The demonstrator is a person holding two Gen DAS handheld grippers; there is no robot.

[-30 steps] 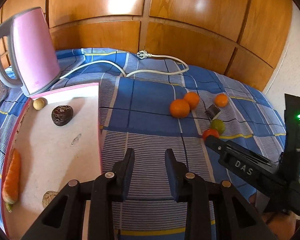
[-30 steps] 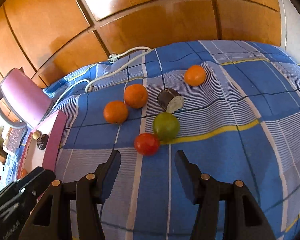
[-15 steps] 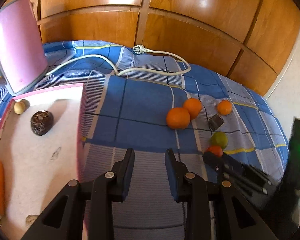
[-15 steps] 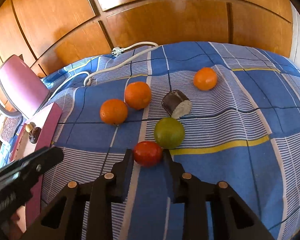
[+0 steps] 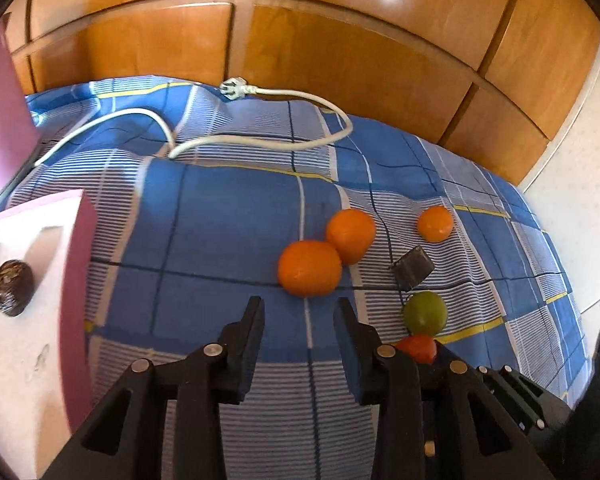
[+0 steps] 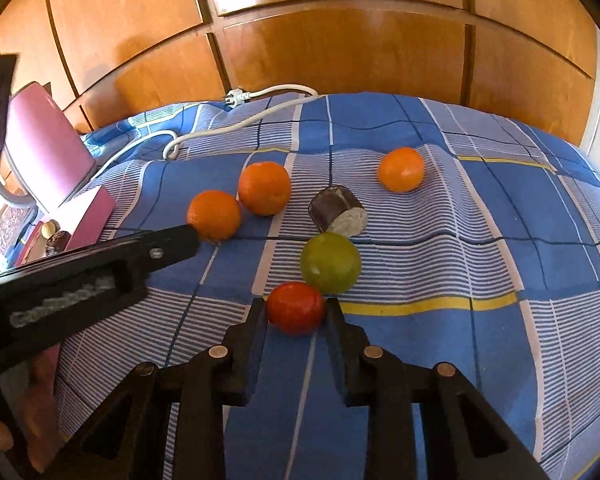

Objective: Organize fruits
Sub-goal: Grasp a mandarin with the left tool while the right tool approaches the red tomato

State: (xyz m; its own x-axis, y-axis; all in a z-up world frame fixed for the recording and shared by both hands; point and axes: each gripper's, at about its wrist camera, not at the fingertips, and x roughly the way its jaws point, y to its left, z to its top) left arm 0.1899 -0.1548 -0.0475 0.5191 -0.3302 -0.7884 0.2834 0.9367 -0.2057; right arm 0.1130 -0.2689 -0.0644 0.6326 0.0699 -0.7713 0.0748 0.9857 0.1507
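- The right tongs (image 6: 296, 312) sit with their two black fingers pressed against either side of the red tomato (image 6: 296, 307), which rests on the blue checked bedspread (image 6: 500, 208), touching the green fruit (image 6: 331, 263) behind it.
- The left tongs (image 5: 302, 320) stand apart and hold nothing, pointed at the nearer orange (image 5: 309, 267).
- The tomato looks smooth, glossy and round. I'd judge it light but soft-skinned and easily bruised, so a gentle squeeze across its widest part suits it.
- The oranges look firmer, with dimpled peel that should grip well; two touch each other, and a third orange (image 6: 401, 169) lies apart.
- A dark cylinder with a white end (image 6: 337, 215) lies among the fruit; I can't tell what it is.
- The bedding is soft and rumpled, so round fruit may roll.
- A pink-edged white tray (image 5: 32, 280) lies to the left.
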